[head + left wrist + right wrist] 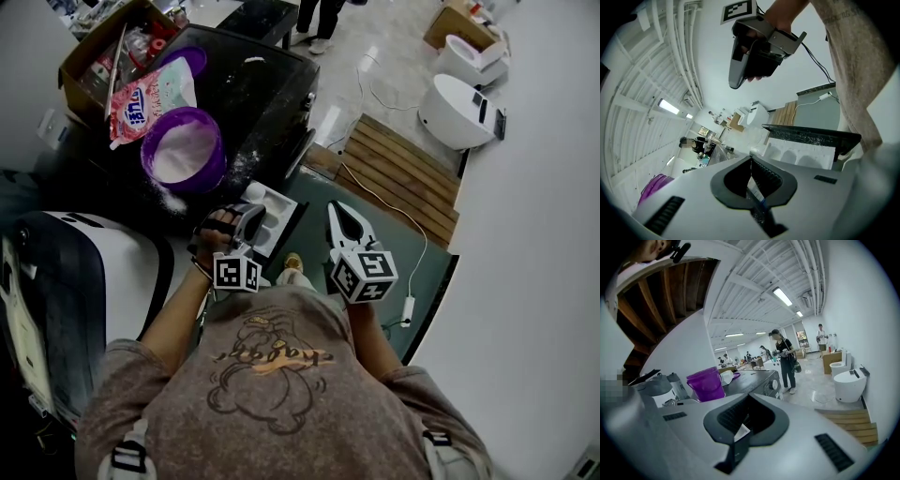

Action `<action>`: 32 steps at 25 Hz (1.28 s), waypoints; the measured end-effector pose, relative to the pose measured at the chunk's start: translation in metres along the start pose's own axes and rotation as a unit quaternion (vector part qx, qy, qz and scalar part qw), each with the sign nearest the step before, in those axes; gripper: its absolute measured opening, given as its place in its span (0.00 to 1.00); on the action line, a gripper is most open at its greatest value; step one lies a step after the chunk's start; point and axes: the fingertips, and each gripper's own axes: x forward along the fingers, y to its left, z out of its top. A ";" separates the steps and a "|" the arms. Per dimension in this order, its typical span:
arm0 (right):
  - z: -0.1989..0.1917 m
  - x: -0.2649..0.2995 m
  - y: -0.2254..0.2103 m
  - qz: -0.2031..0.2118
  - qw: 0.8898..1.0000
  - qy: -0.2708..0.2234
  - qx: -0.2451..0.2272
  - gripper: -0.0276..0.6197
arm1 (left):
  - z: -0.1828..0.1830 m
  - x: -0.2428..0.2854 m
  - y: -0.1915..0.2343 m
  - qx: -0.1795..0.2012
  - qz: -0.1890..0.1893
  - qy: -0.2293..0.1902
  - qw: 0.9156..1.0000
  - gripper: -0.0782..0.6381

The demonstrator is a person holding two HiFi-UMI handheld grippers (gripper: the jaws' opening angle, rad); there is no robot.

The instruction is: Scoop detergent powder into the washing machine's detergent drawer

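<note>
Gloss, plastic, wood
The washing machine (272, 84) top is glossy dark, powder-dusted; on it, a translucent purple plastic bucket (183, 150); right of it, matt bare wooden slats (403, 173).

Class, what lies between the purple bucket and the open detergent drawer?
Between bucket and drawer: dark machine top dusted with spilled powder, per head view.

Open cardboard box (86, 58) sits at upper left, holding bottles. Wooden slatted platform (405, 178) lies on the floor. Two white toilets (457, 111) stand beyond it. White cable (417, 246) trails to a plug (408, 307). A standing person (785, 359) is in the background.
</note>
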 end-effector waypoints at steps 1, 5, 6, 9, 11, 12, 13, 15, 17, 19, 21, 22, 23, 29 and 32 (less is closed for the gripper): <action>0.000 0.001 0.000 0.002 1.000 0.000 0.000 0.04 | -0.001 0.000 0.001 -0.014 -0.002 0.000 1.000 0.14; -0.002 0.002 0.000 0.009 1.000 0.005 0.001 0.04 | -0.005 -0.005 0.013 -0.139 0.001 -0.011 0.990 0.14; -0.002 0.002 -0.001 0.012 1.000 0.006 0.000 0.04 | -0.005 -0.007 0.020 -0.179 0.007 -0.015 0.984 0.14; -0.002 0.002 -0.005 0.020 1.000 0.011 -0.004 0.04 | -0.011 -0.013 0.038 -0.290 0.032 -0.026 0.956 0.14; -0.002 0.003 -0.007 0.028 0.999 0.013 -0.008 0.04 | -0.019 -0.016 0.045 -0.362 0.045 -0.036 0.930 0.14; -0.001 0.004 -0.009 0.032 0.999 0.014 -0.010 0.04 | -0.023 -0.016 0.048 -0.398 0.052 -0.042 0.915 0.14; -0.002 0.004 -0.012 0.037 0.999 0.016 -0.012 0.04 | -0.027 -0.017 0.051 -0.432 0.060 -0.045 0.899 0.14; -0.002 0.003 -0.016 0.045 0.999 0.020 -0.018 0.04 | -0.033 -0.022 0.055 -0.487 0.074 -0.048 0.869 0.14; 0.000 0.003 -0.020 0.051 0.998 0.024 -0.024 0.04 | -0.032 -0.028 0.061 -0.530 0.081 -0.056 0.842 0.14; 0.003 0.004 -0.024 0.054 0.998 0.024 -0.027 0.04 | -0.031 -0.035 0.069 -0.559 0.092 -0.065 0.822 0.14; 0.005 0.002 -0.025 0.055 0.998 0.022 -0.028 0.04 | -0.029 -0.044 0.077 -0.576 0.104 -0.075 0.808 0.14; 0.007 0.001 -0.024 0.053 0.998 0.020 -0.028 0.04 | -0.028 -0.050 0.082 -0.583 0.111 -0.080 0.801 0.14; 0.008 0.000 -0.023 0.052 0.998 0.018 -0.028 0.04 | -0.027 -0.056 0.087 -0.591 0.117 -0.085 0.793 0.14; 0.007 -0.012 -0.012 0.047 0.999 0.008 -0.025 0.04 | -0.020 -0.086 0.102 -0.613 0.138 -0.119 0.769 0.14; 0.004 -0.022 -0.002 0.044 0.999 0.005 -0.028 0.04 | -0.017 -0.099 0.102 -0.617 0.138 -0.128 0.764 0.14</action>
